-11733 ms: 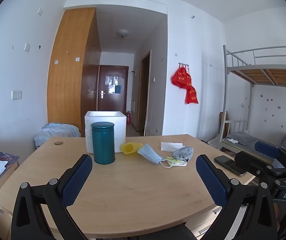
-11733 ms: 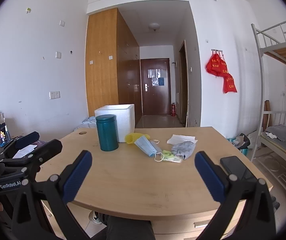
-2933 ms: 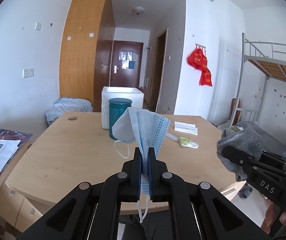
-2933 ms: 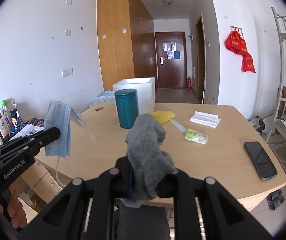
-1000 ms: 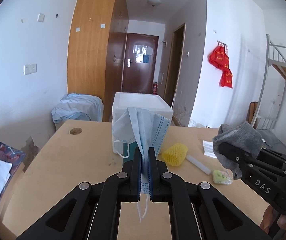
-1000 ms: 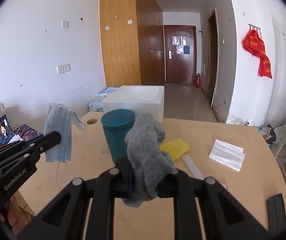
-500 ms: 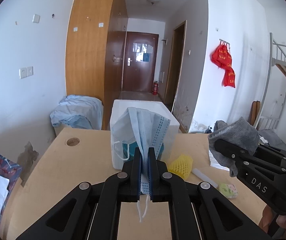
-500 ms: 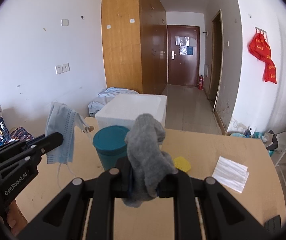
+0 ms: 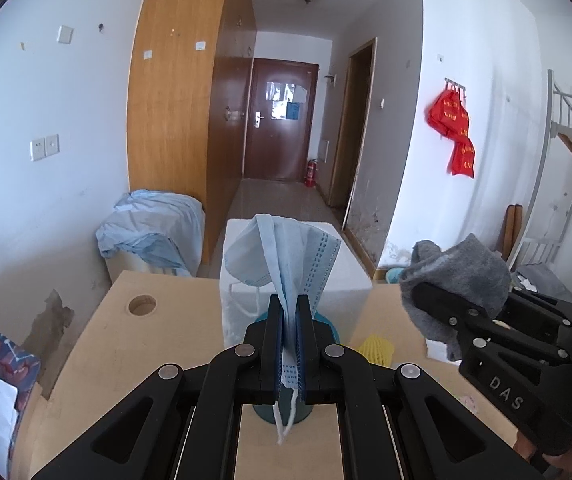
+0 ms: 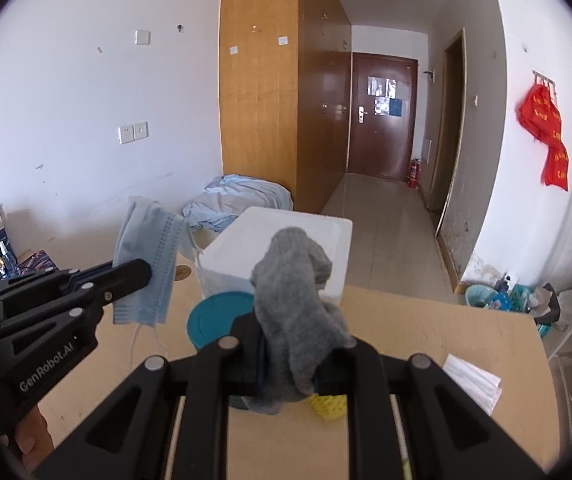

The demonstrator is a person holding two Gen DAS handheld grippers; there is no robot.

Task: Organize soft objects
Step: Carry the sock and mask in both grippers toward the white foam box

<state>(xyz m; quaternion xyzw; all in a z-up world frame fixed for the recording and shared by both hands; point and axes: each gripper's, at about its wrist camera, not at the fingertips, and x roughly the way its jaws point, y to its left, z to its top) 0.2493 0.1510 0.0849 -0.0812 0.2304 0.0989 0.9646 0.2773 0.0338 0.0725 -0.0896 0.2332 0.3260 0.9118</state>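
Beyond the table (image 9: 158, 344), mid-frame, stands the foam box (image 9: 338, 280); jaws clenched on face mask (image 9: 286, 252) and sock (image 10: 294, 280) should release only above its opening.

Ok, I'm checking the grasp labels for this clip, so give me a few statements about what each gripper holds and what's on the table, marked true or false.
1. The left gripper is shut on a blue face mask. True.
2. The right gripper is open. False: it is shut on a grey sock.
3. The teal canister stands in front of the white foam box. True.
4. The face mask lies flat on the table. False: it hangs from the left gripper.
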